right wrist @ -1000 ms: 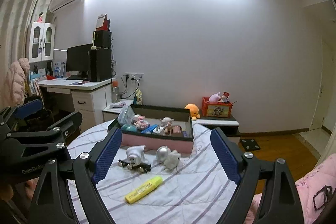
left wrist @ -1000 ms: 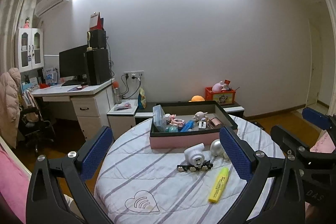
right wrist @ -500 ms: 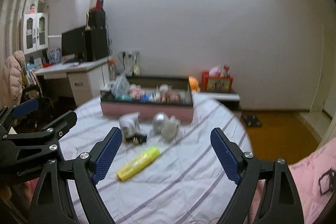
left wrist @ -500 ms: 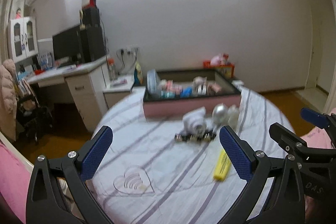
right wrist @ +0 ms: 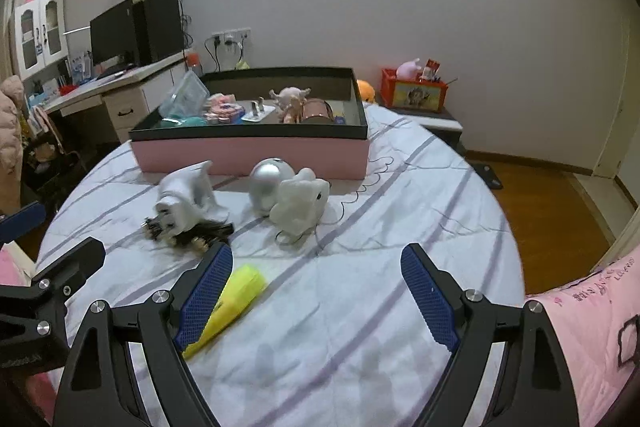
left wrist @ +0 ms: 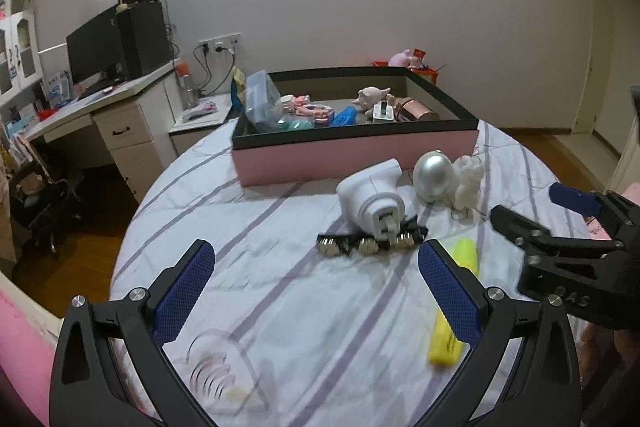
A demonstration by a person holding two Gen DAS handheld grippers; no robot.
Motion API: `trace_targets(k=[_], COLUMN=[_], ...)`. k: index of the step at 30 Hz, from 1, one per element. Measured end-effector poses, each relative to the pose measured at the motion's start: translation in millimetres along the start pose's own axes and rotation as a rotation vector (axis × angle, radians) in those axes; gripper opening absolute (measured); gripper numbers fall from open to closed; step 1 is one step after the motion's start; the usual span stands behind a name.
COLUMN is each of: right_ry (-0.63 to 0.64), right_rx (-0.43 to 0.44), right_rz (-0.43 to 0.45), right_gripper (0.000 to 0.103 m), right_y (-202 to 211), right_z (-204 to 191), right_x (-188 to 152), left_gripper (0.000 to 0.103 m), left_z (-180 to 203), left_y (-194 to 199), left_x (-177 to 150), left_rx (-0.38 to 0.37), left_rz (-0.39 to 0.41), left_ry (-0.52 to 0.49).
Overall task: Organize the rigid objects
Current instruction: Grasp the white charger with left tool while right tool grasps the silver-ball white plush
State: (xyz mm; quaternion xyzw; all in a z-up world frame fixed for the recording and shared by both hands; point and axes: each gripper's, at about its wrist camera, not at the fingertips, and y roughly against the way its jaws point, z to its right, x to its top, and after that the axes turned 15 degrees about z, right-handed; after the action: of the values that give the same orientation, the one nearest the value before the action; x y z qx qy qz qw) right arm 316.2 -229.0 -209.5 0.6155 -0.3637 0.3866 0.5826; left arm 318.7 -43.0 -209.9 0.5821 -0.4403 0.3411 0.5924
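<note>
Both grippers had dipped toward the round table with its striped quilted cloth (left wrist: 248, 211), so the room had slid up out of view and the loose things now lay just ahead; to my eye the first pick was about to begin. The left gripper (left wrist: 316, 297) and right gripper (right wrist: 316, 301) both stood wide and empty. Left to right before the pink, black-rimmed cardboard box (right wrist: 256, 151) at the far edge lay a glossy white plastic charger (right wrist: 182, 197) on a black beaded hair clip (right wrist: 200, 233), a smooth silver egg-shaped object (right wrist: 268, 183), a nubbly white figurine (right wrist: 300, 201), and nearest, a yellow plastic highlighter (right wrist: 236, 297).

On the worktop (right wrist: 400, 219): one box (right wrist: 256, 151), one yellow highlighter (right wrist: 236, 299), one silver egg (right wrist: 270, 183), one white plug adapter (right wrist: 184, 199), one black hair clip (left wrist: 372, 241), one white figurine (right wrist: 300, 201).
</note>
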Motion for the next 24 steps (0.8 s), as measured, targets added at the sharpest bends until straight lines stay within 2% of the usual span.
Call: trace_targets(k=[9, 11, 13, 15, 17, 18, 24], right_ry=[0.011, 0.014, -0.001, -0.009, -0.015, -0.012, -0.044], right_rx=[0.061, 0.091, 0.13, 0.185, 0.211, 0.219, 0.183], right_rz=[-0.127, -0.162, -0.161, -0.164, -0.169, -0.16, -0.13], right_gripper=[0.088, 0.088, 0.086, 0.065, 0.064, 0.06, 0.059], right_y=[-78.6, -91.6, -97.5, -101.1, -102.3, -100.3, -90.4], right_z=[2.8, 2.4, 4.9, 6.6, 8.0, 9.8, 30.5], right_x=[14.0, 15.6, 17.7, 18.9, 19.2, 19.1, 17.4], left_gripper=[0.103, 0.103, 0.103, 0.103, 0.103, 0.103, 0.103], left_z=[6.2, 8.1, 10.5, 13.1, 17.3, 18.7, 34.7], left_y=[-44.3, -55.0, -63.5, -69.9, -77.9, -81.2, -104.8], left_x=[4.8, 4.4, 4.8, 6.1, 7.7, 8.6, 9.1], left_rx=[-0.027, -0.047, -0.053, -0.048, -0.051, -0.054, -0.073], left_rz=[-0.062, -0.086, -0.101, -0.104, -0.116, -0.118, -0.158], left_ry=[-0.022, -0.009, -0.009, -0.023, -0.035, -0.036, -0.056])
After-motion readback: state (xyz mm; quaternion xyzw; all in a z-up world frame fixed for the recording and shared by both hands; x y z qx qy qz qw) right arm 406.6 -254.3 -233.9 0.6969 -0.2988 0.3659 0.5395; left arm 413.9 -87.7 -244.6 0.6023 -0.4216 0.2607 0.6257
